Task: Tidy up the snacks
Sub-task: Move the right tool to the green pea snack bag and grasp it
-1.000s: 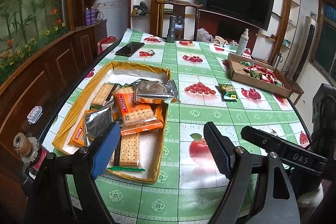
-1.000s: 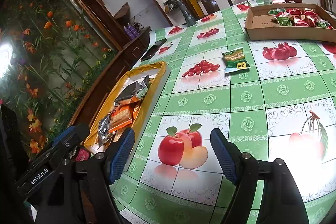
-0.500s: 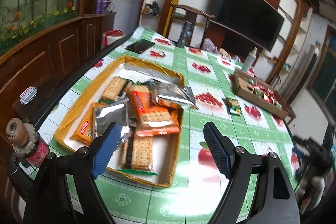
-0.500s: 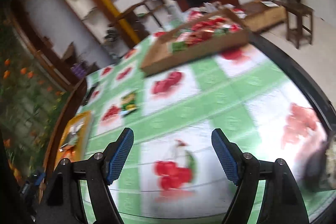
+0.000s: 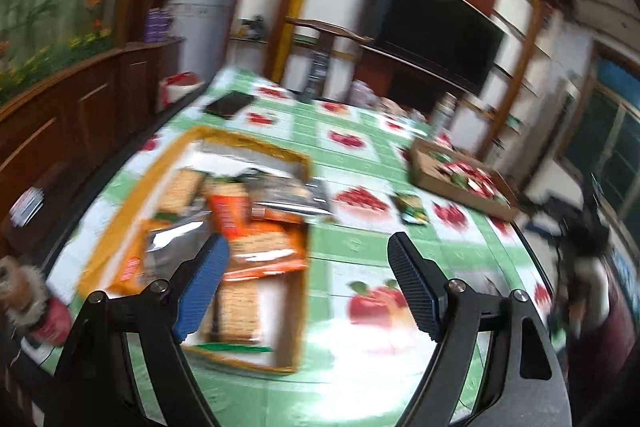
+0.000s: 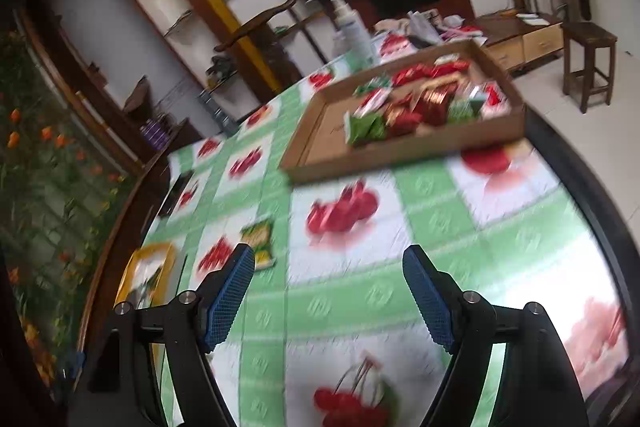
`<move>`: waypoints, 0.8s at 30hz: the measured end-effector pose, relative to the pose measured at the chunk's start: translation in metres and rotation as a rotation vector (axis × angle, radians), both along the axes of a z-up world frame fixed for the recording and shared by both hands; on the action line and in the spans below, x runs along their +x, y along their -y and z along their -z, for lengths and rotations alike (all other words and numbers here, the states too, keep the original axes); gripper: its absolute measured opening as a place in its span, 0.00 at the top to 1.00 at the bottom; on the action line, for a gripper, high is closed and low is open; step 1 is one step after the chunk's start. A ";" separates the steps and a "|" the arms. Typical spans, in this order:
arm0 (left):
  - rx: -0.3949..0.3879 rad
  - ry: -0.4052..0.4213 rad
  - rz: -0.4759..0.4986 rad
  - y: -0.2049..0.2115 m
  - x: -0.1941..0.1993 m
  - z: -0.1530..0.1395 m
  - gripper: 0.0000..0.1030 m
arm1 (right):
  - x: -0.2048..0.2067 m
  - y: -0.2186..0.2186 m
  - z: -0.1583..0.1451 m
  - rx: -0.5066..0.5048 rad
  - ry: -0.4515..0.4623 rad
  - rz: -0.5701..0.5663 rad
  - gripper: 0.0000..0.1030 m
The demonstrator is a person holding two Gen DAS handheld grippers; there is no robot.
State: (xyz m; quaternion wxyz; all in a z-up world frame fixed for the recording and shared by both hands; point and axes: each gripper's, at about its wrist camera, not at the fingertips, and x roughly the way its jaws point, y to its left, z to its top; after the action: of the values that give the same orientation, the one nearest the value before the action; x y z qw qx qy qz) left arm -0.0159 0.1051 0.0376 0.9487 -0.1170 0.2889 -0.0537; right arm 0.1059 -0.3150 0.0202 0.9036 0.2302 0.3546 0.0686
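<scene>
Green snack packet point(image 6: 259, 242): lies alone on worktop point(image 6: 360, 291), between both trays.
Yellow tray point(image 5: 120, 227): cracker packs piled inside.
Cardboard tray point(image 6: 400, 151): red and green snacks.
Left gripper point(image 5: 308, 287): fingers spread, empty.
Right gripper point(image 6: 328, 301): fingers spread, empty.

Motion blur smears the cracker packets point(image 5: 256, 247) in the yellow tray point(image 5: 120, 227) ahead of the left gripper's left finger, leaving their print unreadable. Far ahead of the right gripper, the wrappers point(image 6: 420, 103) in the cardboard tray point(image 6: 400, 151) blur into red and green patches. The small green packet point(image 6: 260, 239) beyond its left finger shows no legible label.
</scene>
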 end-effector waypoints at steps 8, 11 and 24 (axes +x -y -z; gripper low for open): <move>-0.030 -0.037 0.244 0.051 0.023 0.005 0.21 | 0.102 0.023 -0.021 0.057 -0.038 -0.035 0.34; -0.021 -0.074 0.276 0.059 0.028 0.012 0.21 | 0.143 0.024 -0.012 0.047 -0.095 -0.033 0.37; -0.136 0.001 -0.064 -0.060 0.016 -0.020 0.21 | 0.122 -0.075 0.034 0.014 -0.136 -0.273 0.37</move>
State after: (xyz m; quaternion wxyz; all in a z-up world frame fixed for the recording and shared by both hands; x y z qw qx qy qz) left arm 0.0001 0.1653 0.0572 0.9399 -0.1903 0.2803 -0.0429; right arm 0.2282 -0.2405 -0.0138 0.8582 0.1902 0.4425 0.1776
